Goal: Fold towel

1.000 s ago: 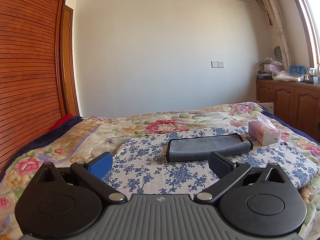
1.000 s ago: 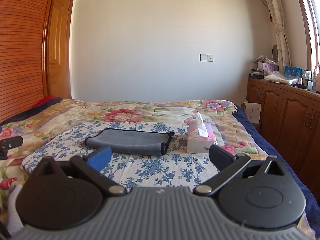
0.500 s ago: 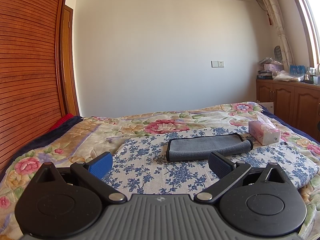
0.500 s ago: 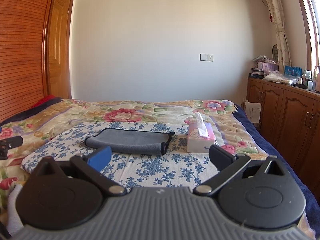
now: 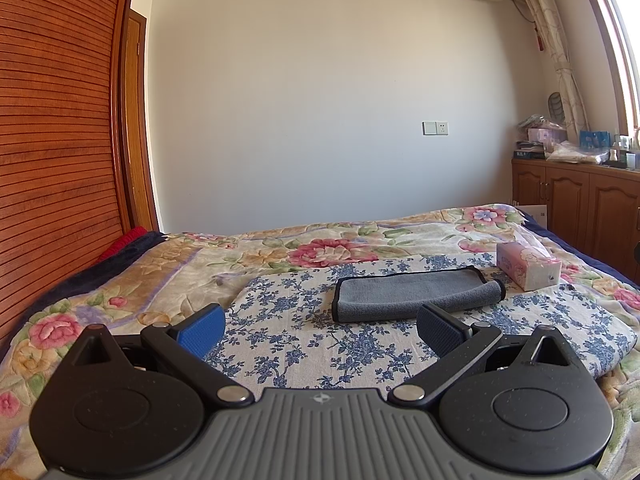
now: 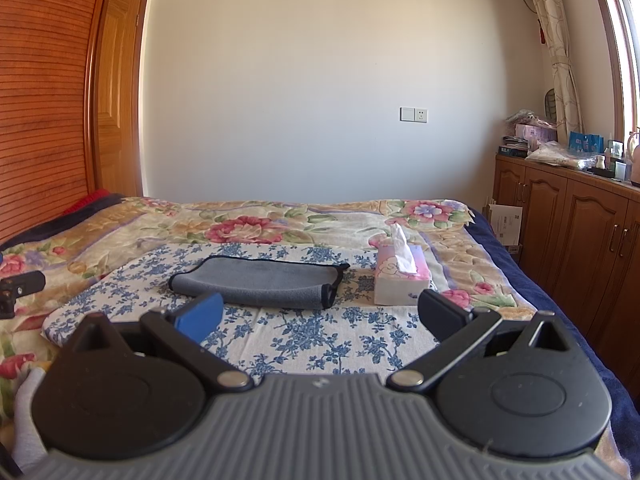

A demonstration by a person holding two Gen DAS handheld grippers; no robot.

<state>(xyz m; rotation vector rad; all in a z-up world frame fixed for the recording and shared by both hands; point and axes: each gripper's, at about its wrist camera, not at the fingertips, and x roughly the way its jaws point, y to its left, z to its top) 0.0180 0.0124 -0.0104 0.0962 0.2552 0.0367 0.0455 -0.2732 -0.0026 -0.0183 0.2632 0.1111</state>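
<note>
A grey towel with a dark hem (image 5: 412, 292) lies folded into a long strip on a blue-flowered cloth (image 5: 304, 344) on the bed. It also shows in the right wrist view (image 6: 260, 282). My left gripper (image 5: 320, 330) is open and empty, held a little short of the towel's near edge. My right gripper (image 6: 320, 316) is open and empty, also short of the towel, which lies ahead and slightly left of it.
A pink tissue box (image 5: 528, 266) stands just right of the towel, also in the right wrist view (image 6: 402, 280). A floral quilt (image 5: 120, 280) covers the bed. Wooden cabinets (image 6: 568, 220) line the right side. A slatted wooden wall (image 5: 52, 160) runs on the left.
</note>
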